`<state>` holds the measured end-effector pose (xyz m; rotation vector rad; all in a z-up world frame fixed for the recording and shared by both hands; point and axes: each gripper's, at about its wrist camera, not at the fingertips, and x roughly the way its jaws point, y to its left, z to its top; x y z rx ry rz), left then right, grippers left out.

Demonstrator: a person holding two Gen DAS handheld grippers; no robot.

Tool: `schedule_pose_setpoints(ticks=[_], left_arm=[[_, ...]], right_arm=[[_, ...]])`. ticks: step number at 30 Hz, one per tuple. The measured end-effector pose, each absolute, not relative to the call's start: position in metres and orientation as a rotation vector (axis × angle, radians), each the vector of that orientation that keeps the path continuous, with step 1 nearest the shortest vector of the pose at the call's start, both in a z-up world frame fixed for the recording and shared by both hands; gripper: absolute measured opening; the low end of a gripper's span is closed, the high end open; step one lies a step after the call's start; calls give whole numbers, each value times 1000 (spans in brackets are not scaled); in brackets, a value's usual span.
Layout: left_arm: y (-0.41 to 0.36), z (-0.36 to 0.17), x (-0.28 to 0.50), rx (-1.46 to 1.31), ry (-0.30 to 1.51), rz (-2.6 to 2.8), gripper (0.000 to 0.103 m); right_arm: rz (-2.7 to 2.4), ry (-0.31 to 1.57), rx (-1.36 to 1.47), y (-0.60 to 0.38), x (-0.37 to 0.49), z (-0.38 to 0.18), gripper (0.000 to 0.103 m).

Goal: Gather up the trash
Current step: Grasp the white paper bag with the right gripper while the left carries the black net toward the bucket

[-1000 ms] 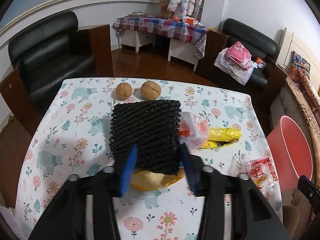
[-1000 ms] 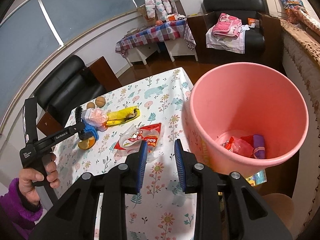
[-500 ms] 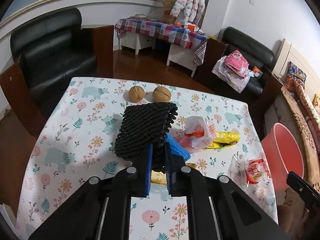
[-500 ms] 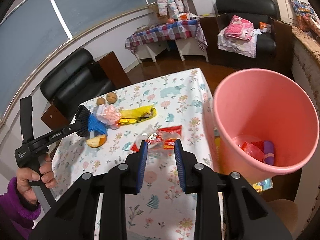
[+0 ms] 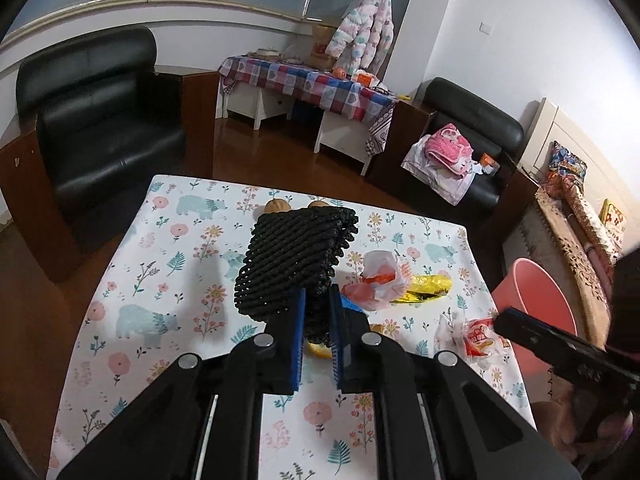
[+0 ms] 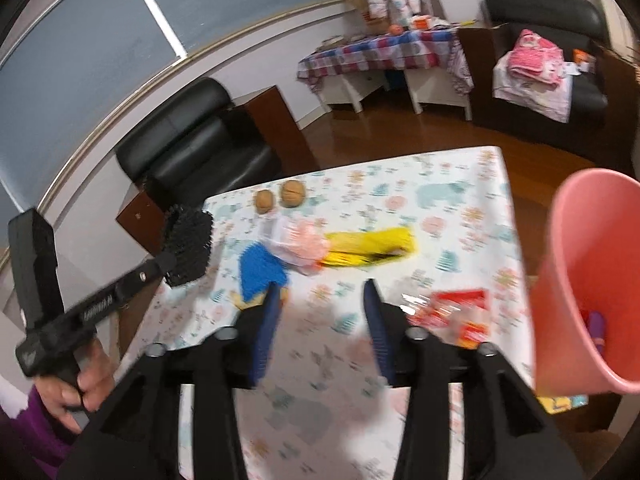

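Note:
My left gripper [image 5: 317, 332] is shut on a black foam net sleeve [image 5: 296, 264] and holds it lifted above the flowered table [image 5: 168, 280]; it also shows in the right wrist view [image 6: 188, 246]. My right gripper [image 6: 320, 312] is open and empty above the table. Below it lie a blue foam net [image 6: 260, 276], a crumpled pink-white bag [image 6: 298, 240], a yellow wrapper [image 6: 372, 246] and a red snack wrapper [image 6: 460, 312]. A pink bin [image 6: 588, 288] stands at the table's right edge with trash inside.
Two walnuts [image 6: 282, 196] sit near the table's far edge. An orange peel [image 5: 318, 348] lies under the left gripper. Black armchairs [image 5: 100, 120] stand beyond the table on the left and right. A checkered side table [image 5: 312, 84] is at the back.
My left gripper closed on the black net and lifted it off the table. My right gripper swung left from the pink bin toward the table's trash and opened wider.

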<state>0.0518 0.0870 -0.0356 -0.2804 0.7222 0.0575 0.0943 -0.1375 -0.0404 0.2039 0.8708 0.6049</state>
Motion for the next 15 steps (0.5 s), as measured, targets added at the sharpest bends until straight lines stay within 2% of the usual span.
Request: schedule_pose_setpoints(ticks=[7,15], left_arm=[[103,-42,44,-311,725,49,10],[117,-44,42,-341,718,40,10]], right_arm=[[636,902,83,-77,111,-51,47],[543,856,-87,-38,129,-59,47]])
